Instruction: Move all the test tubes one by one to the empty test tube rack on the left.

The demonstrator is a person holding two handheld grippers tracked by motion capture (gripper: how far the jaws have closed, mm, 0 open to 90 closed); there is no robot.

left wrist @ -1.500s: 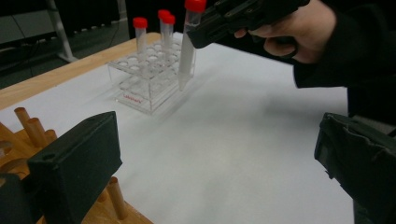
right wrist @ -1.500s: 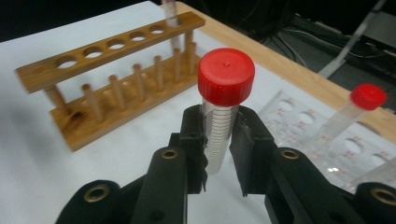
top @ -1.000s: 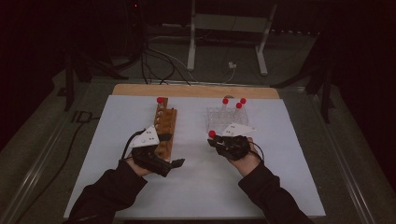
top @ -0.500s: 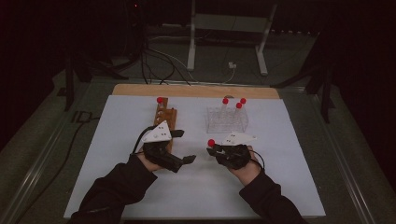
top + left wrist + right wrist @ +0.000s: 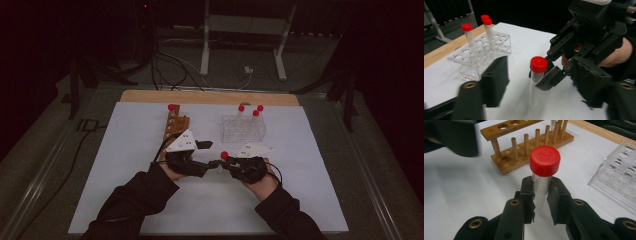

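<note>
At centre frame in the high view, the right tongs (image 5: pixel 223 164) clench the red-capped tube (image 5: pixel 224 159) upright below its cap. The left tongs (image 5: pixel 212 164), just left, have been closing, tube between them, not yet pinched.

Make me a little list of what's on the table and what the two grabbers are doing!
held thing: red-capped tube, upright
right gripper: shut on the tube just under its cap
left gripper: jaws have just been closing, one on each side of the tube, not yet pressing on it
clear rack: three red-capped tubes standing in it
wooden rack: one red-capped tube at its far end
table cover: white sheet
</note>
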